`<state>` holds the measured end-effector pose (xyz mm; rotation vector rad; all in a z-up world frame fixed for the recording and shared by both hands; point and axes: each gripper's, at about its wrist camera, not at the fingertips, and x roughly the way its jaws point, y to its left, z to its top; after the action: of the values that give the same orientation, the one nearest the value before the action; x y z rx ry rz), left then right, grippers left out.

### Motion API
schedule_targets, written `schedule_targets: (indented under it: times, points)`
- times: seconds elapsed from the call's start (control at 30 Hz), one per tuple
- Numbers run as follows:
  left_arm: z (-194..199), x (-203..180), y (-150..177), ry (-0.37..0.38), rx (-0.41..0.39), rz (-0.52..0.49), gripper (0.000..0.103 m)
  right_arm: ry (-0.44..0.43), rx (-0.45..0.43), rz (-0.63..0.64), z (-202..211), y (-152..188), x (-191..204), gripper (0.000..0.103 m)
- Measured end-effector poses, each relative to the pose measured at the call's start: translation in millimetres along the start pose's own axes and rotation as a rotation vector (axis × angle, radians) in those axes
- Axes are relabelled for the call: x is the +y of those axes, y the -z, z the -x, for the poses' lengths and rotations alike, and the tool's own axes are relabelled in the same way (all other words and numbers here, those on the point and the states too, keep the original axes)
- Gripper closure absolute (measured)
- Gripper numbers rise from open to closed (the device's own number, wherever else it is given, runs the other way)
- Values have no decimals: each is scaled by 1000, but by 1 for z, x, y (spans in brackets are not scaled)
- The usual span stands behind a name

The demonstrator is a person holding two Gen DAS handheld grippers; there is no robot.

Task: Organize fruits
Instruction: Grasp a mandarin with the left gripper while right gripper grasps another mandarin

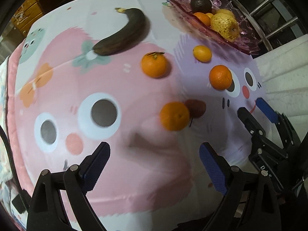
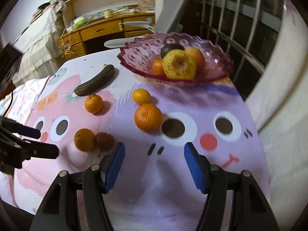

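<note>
A pink glass fruit bowl [image 2: 217, 61] stands at the back right and holds a yellow pear [image 2: 179, 65], oranges and a dark avocado [image 1: 200, 3]; the bowl's rim [image 1: 248, 38] also shows in the left wrist view. On the cloth lie a blackened banana [image 1: 123, 34], three oranges [image 1: 154, 64] [image 1: 220, 77] [image 1: 174, 115], a small yellow citrus [image 1: 202, 53] and a dark red fruit [image 1: 196, 108] touching the nearest orange. My left gripper [image 1: 154, 163] is open and empty, short of that orange. My right gripper [image 2: 153, 165] is open and empty, short of the large orange [image 2: 148, 116].
The table carries a pink and lilac cartoon cloth [image 2: 211, 115]. A metal railing [image 2: 240, 19] stands behind the bowl, a white cushion [image 2: 279, 105] at the right edge. A wooden desk with shelves [image 2: 100, 28] and a white chair [image 2: 169, 28] stand beyond the table.
</note>
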<state>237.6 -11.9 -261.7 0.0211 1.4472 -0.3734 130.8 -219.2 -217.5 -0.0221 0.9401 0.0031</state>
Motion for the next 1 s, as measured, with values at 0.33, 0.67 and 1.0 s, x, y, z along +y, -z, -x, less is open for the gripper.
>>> schedule_targets:
  times: [0.33, 0.67, 1.0]
  points:
    - [-28, -13, -23, 22, -21, -8, 18, -27, -10, 104, -40, -12, 4, 39]
    - [-48, -16, -31, 52, -21, 3, 37, -43, -7, 135, -68, -8, 7, 39]
    - [-55, -21, -34, 110, -56, 4, 58, -20, -52, 145, -70, -7, 11, 54]
